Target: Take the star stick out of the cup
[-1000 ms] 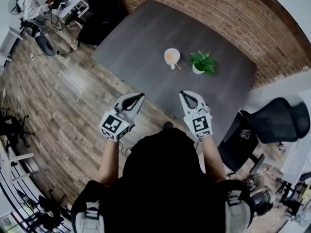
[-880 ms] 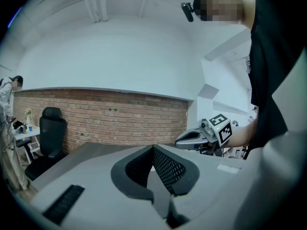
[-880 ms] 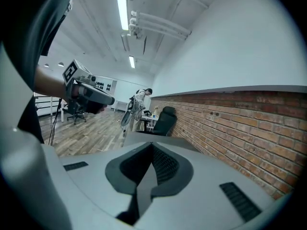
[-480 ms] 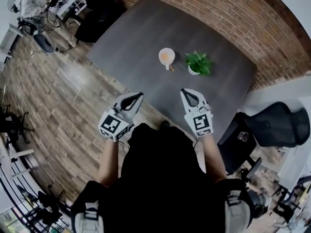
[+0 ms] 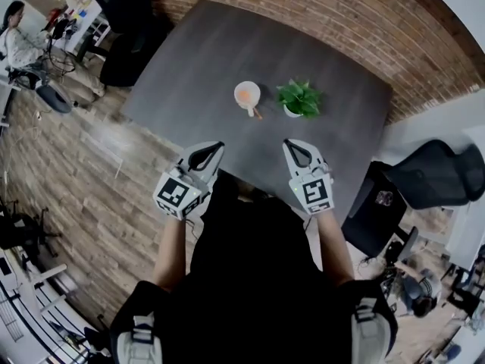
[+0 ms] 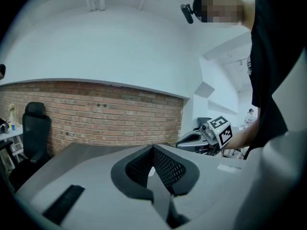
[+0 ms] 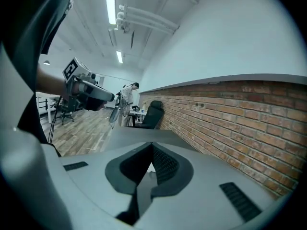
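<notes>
A white cup (image 5: 247, 95) with orange contents stands near the middle of the dark grey table (image 5: 189, 67). A thin stick (image 5: 255, 113) leans out over its near rim; its star end is too small to make out. My left gripper (image 5: 216, 145) and right gripper (image 5: 290, 144) hover side by side at the table's near edge, well short of the cup. Both are shut with nothing between the jaws. In the left gripper view the left gripper (image 6: 153, 148) points across the table, and the right gripper (image 6: 192, 140) shows beside it. In the right gripper view the right gripper (image 7: 152, 145) points along the brick wall.
A small potted green plant (image 5: 298, 98) stands just right of the cup. A brick wall (image 5: 318, 21) runs behind the table. Black office chairs (image 5: 432, 177) stand at the right and the far left. A person sits at a desk (image 5: 23, 44) far left.
The view has shifted toward the table, so the cup and plant sit more to the left in the picture. Both grippers stay shut in the same pose, now over the table's near edge.
</notes>
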Demonstrator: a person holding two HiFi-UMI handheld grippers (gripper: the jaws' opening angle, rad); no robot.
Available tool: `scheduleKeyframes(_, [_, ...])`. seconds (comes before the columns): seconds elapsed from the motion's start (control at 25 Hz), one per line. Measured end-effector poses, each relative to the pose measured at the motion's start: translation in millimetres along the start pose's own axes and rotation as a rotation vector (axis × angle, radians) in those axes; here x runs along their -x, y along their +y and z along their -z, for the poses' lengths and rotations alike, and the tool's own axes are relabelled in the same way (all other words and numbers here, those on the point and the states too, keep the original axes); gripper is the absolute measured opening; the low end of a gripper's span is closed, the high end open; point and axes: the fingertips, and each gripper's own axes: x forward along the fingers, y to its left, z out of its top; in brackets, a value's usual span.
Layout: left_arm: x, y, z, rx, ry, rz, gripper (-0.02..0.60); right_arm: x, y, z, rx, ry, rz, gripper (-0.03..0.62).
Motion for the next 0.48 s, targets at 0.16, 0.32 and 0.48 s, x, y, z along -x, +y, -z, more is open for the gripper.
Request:
scheduleKeyframes(0.16, [-20,26,-5,-0.015,0.017,0.088,0.002,-13,-14,-2,-0.026,0.028,0.083,0.000])
scheduleKeyframes(0.32, [-37,61,-24,-0.031,0.006,0.153,0.002,-31,-15,-11,-0.054,0.055,0.134,0.000])
scheduleKeyframes(0.48, [-53,90,-27,-0.038,0.018,0.218,0.002,-59,-14,-12,-0.077,0.080,0.170,0.000])
